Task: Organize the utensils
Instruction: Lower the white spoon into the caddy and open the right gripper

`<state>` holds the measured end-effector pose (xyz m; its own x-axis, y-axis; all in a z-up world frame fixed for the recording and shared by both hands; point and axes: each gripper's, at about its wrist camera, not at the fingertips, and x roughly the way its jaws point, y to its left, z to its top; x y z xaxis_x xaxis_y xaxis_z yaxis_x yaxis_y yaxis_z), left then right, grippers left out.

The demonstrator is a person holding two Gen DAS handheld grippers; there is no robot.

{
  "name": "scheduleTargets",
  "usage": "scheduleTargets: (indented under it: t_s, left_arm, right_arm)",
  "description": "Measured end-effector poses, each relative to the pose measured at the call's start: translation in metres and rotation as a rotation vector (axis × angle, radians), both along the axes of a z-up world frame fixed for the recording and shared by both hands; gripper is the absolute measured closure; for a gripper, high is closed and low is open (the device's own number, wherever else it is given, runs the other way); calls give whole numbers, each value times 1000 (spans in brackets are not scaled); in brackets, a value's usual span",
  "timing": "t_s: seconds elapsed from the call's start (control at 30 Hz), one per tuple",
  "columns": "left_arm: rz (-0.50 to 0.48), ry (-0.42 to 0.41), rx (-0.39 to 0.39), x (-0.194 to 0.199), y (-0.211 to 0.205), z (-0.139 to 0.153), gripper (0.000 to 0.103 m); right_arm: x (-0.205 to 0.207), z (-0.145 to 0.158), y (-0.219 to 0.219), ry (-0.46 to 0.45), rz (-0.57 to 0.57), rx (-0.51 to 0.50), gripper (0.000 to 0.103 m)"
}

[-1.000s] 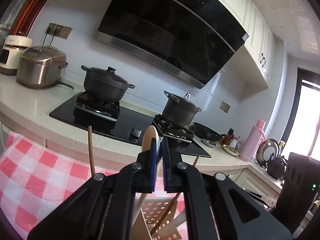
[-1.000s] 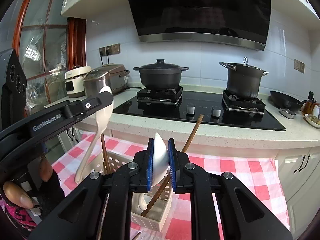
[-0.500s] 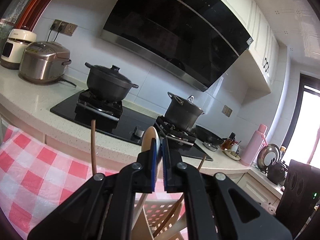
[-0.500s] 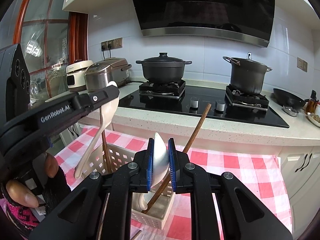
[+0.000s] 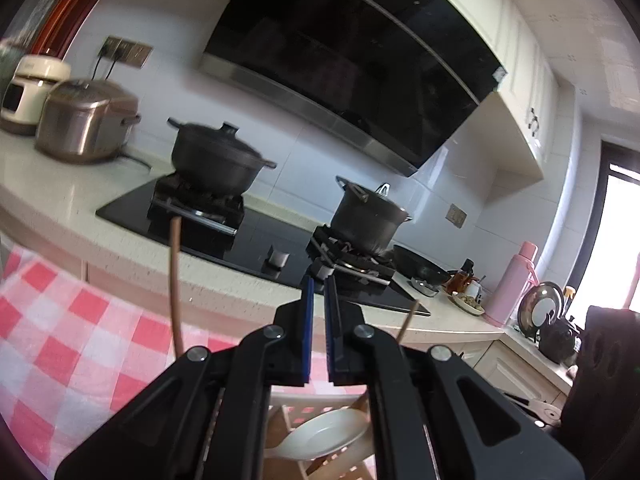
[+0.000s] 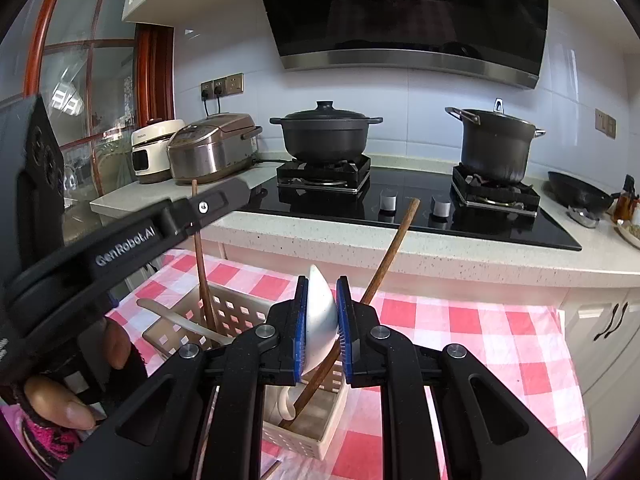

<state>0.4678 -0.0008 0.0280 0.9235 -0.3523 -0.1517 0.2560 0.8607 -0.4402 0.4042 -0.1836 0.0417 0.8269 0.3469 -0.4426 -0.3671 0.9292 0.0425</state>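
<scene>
Kitchen table: right gripper clamps a spoon above the basket; left gripper closed, empty. Lower slowly.

I'm looking at a kitchen: a pale speckled counter is carrying a black glass hob under a dark extractor hood. White tiles are lining the wall, white cabinets are hanging above, and daylight is pouring through a window past the counter's right end.
</scene>
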Motion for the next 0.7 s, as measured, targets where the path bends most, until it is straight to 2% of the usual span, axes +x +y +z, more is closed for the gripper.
scheduleTargets:
  t_s: [0.5,0.67,0.7]
  left_arm:
    - [17,-15,56,-32,17,2,95]
    - [27,-2,99,-45,17,1,77]
    - [23,0,115,-47,16,1,76]
  right_arm:
    - [-4,-5,-2,37,1,24,85]
    - [-9,2,-5,35,-9,44,74]
    - [-11,4,-6,28,-12,46,72]
